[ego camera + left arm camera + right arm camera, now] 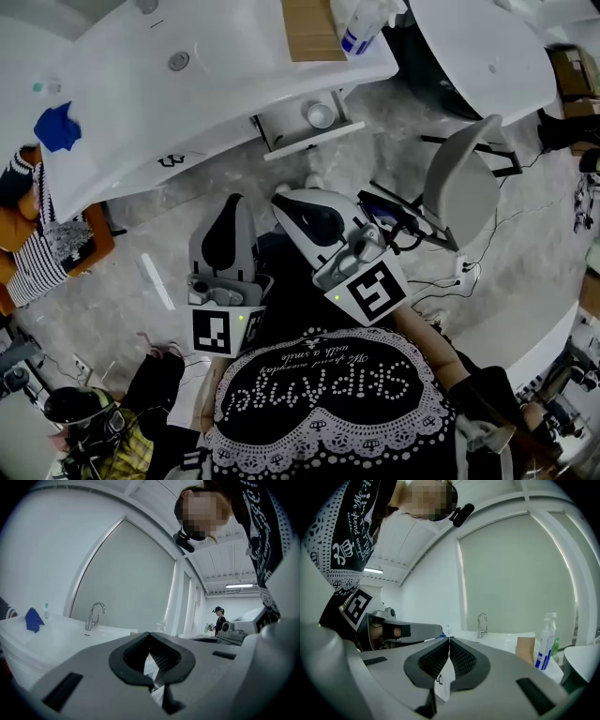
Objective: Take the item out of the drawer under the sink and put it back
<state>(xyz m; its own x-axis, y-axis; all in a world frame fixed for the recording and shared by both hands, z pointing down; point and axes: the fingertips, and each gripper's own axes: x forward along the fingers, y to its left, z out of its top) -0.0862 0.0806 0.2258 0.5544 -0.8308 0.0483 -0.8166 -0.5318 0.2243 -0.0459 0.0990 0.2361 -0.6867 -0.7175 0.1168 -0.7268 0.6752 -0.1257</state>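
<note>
1. Both hand-held grippers are clenched on nothing. The left hand-held gripper [149, 635] and the right hand-held gripper [449, 641] are held level, side by side near the body, with the pads pressed together.
2. Ahead of them and well apart, the drawer [300, 148] under the sink [216, 56] is seen pulled open. A small round white item [321, 114] is lying inside it, more in front of the right hand-held gripper than of the left one.
3. Two stages are fitted by this scene: the item may be waiting to be lifted out, or it may be already laid back in.
4. In either case, it is judged that the drawer should be approached slowly and from its open top, so that its front edge and the sink's rim are not knocked.
</note>
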